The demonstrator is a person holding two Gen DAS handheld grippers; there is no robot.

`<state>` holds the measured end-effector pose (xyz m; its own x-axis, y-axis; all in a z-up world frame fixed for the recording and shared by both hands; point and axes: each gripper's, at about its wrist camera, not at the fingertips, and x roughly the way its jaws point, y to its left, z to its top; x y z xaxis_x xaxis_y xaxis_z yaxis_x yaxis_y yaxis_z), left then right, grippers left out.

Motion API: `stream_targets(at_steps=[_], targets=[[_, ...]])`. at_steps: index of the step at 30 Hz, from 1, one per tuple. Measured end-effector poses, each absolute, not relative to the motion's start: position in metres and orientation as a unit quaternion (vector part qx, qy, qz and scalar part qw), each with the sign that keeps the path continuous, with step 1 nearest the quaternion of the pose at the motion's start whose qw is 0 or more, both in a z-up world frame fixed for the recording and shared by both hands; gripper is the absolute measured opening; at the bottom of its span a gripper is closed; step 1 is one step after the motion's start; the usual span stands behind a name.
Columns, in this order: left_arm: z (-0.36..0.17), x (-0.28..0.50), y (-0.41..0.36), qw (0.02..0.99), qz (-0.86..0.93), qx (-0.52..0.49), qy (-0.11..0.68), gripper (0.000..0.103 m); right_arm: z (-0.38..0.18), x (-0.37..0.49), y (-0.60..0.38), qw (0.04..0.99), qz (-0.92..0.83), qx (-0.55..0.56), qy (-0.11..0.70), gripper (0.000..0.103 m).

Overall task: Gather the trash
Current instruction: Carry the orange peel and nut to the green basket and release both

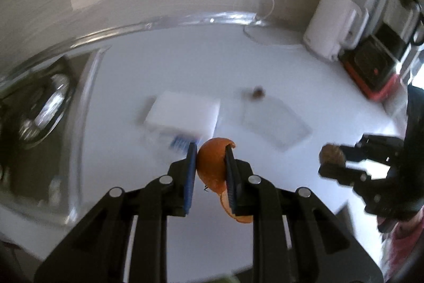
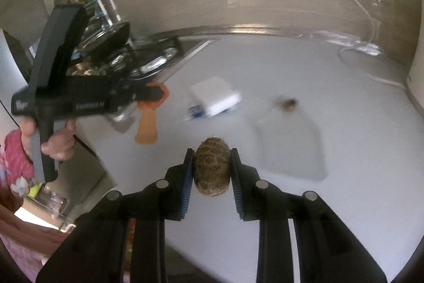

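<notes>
In the left wrist view my left gripper (image 1: pixel 210 150) is shut on a curled piece of orange peel (image 1: pixel 212 171), held above the white counter (image 1: pixel 164 65). My right gripper (image 2: pixel 212 154) is shut on a rough brown oval lump (image 2: pixel 211 171), also lifted off the counter. The right wrist view shows the left gripper (image 2: pixel 156 94) at the left, the orange peel (image 2: pixel 147 129) hanging from it. In the left wrist view the right gripper (image 1: pixel 332 163) with the brown lump (image 1: pixel 331 154) is at the right. A small brown scrap (image 1: pixel 258 92) lies on the counter beyond.
A white block with a blue edge (image 1: pixel 182 113) and a clear plastic sheet (image 1: pixel 275 121) lie on the counter. A steel sink (image 1: pixel 45 102) with dishes is to the left. A white appliance (image 1: pixel 331 25) and a red-edged device (image 1: pixel 371 70) stand back right. A hand (image 2: pixel 58 142) grips the left tool.
</notes>
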<state>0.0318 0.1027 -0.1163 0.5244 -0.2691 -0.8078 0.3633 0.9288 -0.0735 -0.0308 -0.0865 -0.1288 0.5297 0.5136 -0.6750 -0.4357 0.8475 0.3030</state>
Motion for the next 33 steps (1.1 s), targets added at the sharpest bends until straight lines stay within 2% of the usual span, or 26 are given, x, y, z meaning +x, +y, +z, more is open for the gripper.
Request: stream_targets(at_steps=[14,28,30,32,33], targets=[[-0.17,-0.119,0.212,0.85,-0.171,0.084,0.492,0.02,-0.153,-0.152,0.037,0.849,0.271,0.056,0.45,0.027],[-0.217,-0.165,0.252,0.839,-0.173,0.077,0.51,0.021,-0.166,-0.192,0.09,0.838,0.257,0.034,0.481,0.027],[-0.222,-0.166,0.253,0.832,-0.173,0.077,0.522,0.024,-0.165,-0.192,0.094,0.838,0.257,0.03,0.48,0.027],[-0.225,-0.167,0.255,0.829,-0.17,0.075,0.528,0.054,-0.164,-0.191,0.098,0.838,0.257,0.025,0.48,0.027],[-0.224,-0.169,0.256,0.832,-0.167,0.076,0.523,0.06,-0.164,-0.19,0.1,0.838,0.257,0.021,0.48,0.027]])
